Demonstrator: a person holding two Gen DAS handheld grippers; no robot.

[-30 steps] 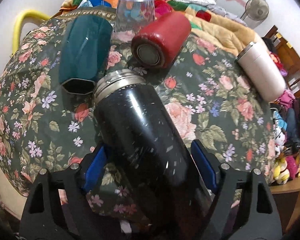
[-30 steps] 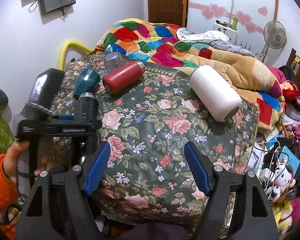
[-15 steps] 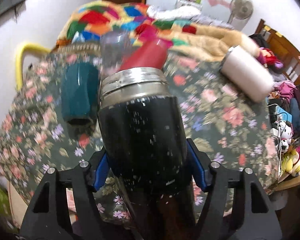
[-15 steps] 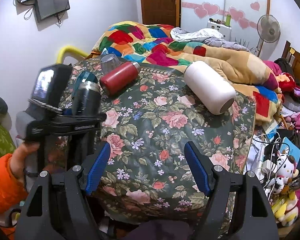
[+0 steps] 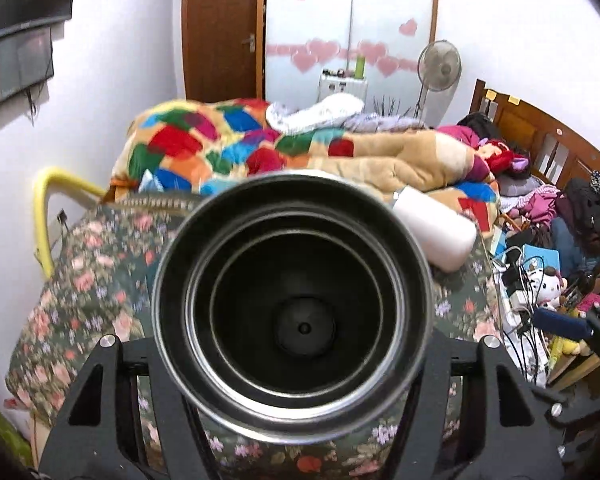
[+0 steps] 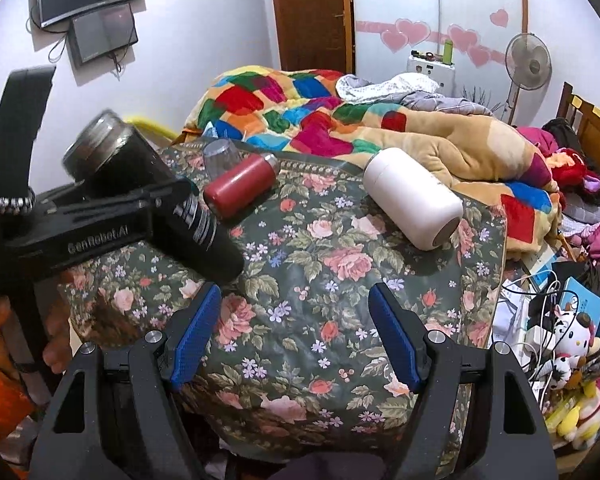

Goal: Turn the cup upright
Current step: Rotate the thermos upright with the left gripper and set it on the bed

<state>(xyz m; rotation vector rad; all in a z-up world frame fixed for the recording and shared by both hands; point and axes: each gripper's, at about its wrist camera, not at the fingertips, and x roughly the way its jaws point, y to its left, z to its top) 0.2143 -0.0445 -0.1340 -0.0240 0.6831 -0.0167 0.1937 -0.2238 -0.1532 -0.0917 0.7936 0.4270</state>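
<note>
My left gripper (image 5: pixel 294 344) is shut on a black speckled steel cup (image 5: pixel 294 304). In the left wrist view the cup's open mouth faces the camera and hides the fingertips. In the right wrist view the cup (image 6: pixel 156 196) is held above the floral cloth (image 6: pixel 320 280), tilted, with its steel rim up and to the left. My right gripper (image 6: pixel 296 336) is open and empty, low over the front of the cloth. A red flask (image 6: pixel 240 184), a white cup (image 6: pixel 414 208) and a clear glass (image 6: pixel 222 156) lie on the cloth.
A patchwork quilt (image 6: pixel 320 120) is piled behind the cloth. A yellow rail (image 5: pixel 44 216) stands at the left edge. Cables and toys (image 6: pixel 560 340) clutter the floor at the right. A fan (image 6: pixel 528 64) stands by the back wall.
My left gripper has closed on the black cup, lifted it off the cloth and swung it so its mouth now faces the camera. The right gripper has barely moved.
</note>
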